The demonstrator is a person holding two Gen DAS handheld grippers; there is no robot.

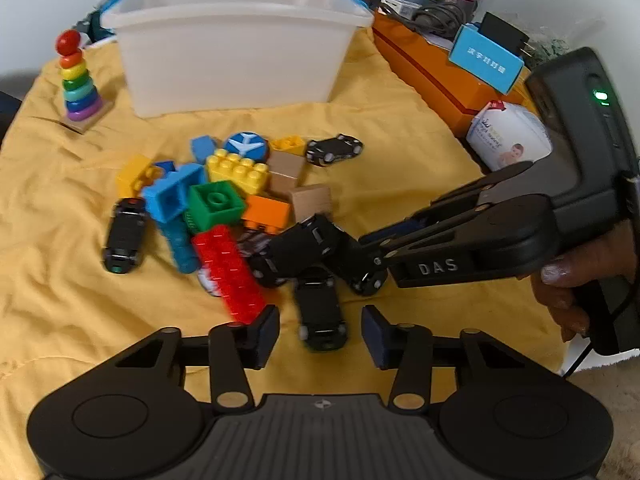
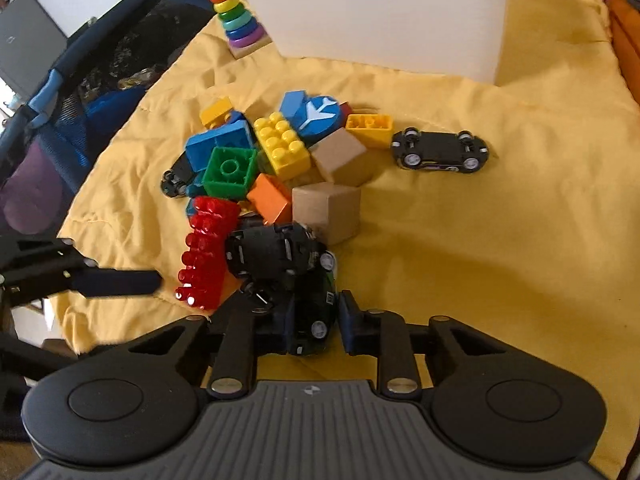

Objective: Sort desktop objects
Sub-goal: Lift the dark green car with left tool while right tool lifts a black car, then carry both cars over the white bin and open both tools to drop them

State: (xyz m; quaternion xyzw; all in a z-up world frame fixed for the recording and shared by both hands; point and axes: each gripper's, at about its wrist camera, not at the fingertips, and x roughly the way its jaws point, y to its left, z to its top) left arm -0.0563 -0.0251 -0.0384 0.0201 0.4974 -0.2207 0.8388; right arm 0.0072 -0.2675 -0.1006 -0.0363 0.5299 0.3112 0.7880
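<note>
Right hand-held gripper (image 2: 313, 330) around black toy car (image 2: 314, 312)

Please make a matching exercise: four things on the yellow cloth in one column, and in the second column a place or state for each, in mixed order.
1. ring stacker
2. red brick
3. white bin
4. left gripper

a. behind the toy pile
b. open over a black car
c. upright beside the bin
d. lying at the pile's near edge

Pairs: 1-c, 2-d, 3-a, 4-b
</note>
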